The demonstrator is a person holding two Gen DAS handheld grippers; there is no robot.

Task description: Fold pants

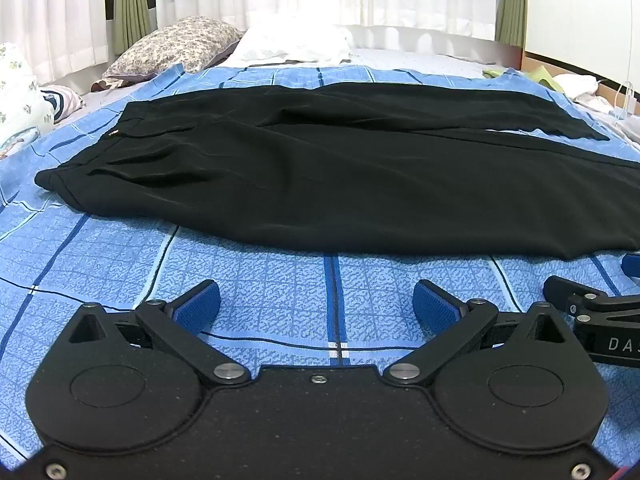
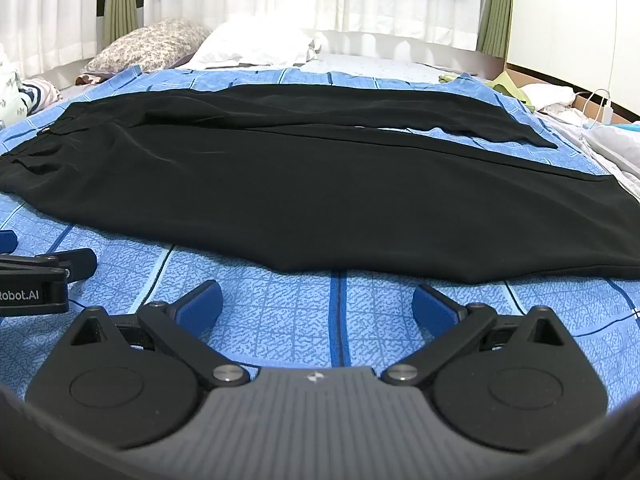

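Left wrist: left gripper [image 1: 316, 300] jaws spread wide, empty, over blue checked bedsheet [image 1: 256, 280]; black fabric pants [image 1: 320, 176] flat at 12 o'clock. Right wrist: right gripper [image 2: 316, 302] likewise agape, empty; pants [image 2: 300, 184] at 12 o'clock, untouched.

From the left wrist view the black pants [image 1: 320, 168] run off the right edge, so the leg ends toward the bed's right side go unseen; from the right wrist view their waistband end is cut off at the left edge. The right claw [image 1: 600, 308] shows only partly at the frame's right edge. The small items [image 2: 560, 98] at the bed's far right corner are too small to identify.
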